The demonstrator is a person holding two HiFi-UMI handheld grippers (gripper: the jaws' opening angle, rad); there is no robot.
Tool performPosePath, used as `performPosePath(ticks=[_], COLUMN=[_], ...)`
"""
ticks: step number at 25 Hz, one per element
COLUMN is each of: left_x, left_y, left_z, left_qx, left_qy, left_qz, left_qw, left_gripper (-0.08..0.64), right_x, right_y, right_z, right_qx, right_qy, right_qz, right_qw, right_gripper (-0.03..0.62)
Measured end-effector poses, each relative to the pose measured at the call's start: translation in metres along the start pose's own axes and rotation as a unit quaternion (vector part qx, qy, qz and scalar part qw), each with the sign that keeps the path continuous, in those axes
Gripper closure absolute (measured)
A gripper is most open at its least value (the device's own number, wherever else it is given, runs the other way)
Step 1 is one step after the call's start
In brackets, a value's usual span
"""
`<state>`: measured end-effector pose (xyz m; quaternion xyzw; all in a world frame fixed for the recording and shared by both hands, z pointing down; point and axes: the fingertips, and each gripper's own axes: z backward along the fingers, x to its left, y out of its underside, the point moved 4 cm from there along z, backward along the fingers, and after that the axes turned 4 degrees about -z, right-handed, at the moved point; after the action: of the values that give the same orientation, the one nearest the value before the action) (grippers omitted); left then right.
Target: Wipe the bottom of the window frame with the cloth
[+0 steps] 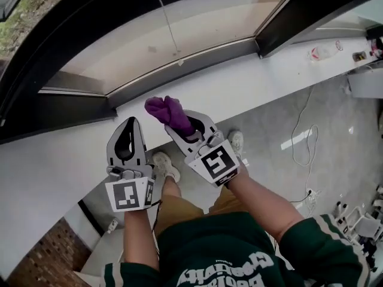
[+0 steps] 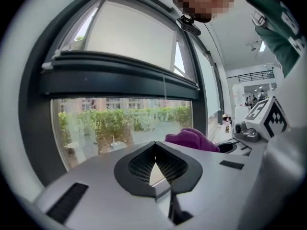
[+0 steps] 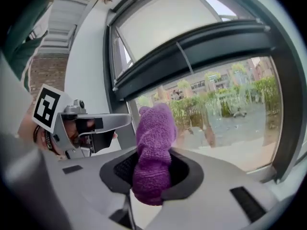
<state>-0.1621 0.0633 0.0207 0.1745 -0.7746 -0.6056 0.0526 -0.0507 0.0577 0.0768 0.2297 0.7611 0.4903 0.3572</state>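
A bunched purple cloth (image 1: 166, 111) sticks out past the tips of my right gripper (image 1: 184, 128), which is shut on it just above the white sill (image 1: 251, 85). In the right gripper view the cloth (image 3: 153, 152) fills the gap between the jaws and stands up in front of the glass. The dark bottom rail of the window frame (image 1: 179, 72) runs along the far edge of the sill. My left gripper (image 1: 128, 128) hovers beside the right one, over the sill's near edge, shut and empty. In the left gripper view, the jaws of that gripper (image 2: 155, 150) meet, with the cloth (image 2: 192, 140) to their right.
A thin blind cord (image 1: 169, 28) hangs in front of the pane. Small items (image 1: 321, 52) lie at the sill's far right end. Below are the person's shoes (image 1: 163, 164), a white cable (image 1: 306, 137) on the grey floor and a brick wall (image 1: 36, 257).
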Motion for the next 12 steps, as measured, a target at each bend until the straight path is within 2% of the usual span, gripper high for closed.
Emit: performPosePath(ticks=[6,12], left_x=[0.082,0.12], left_y=[0.124,0.237], left_z=[0.006,-0.005], left_qx=[0.033,0.053], left_qy=[-0.03,-0.052], left_qz=[0.037,0.071], left_qw=[0.9983,0.9947], left_gripper=[0.551,0.551], right_x=[0.042,0.048], right_y=[0.103,0.178], right_z=[-0.124,-0.222], right_qx=[0.058,0.076], right_qy=[0.009,-0.013], right_qz=[-0.053,-0.06], right_qw=[0.997,0.995], right_gripper=[0.474,0.476])
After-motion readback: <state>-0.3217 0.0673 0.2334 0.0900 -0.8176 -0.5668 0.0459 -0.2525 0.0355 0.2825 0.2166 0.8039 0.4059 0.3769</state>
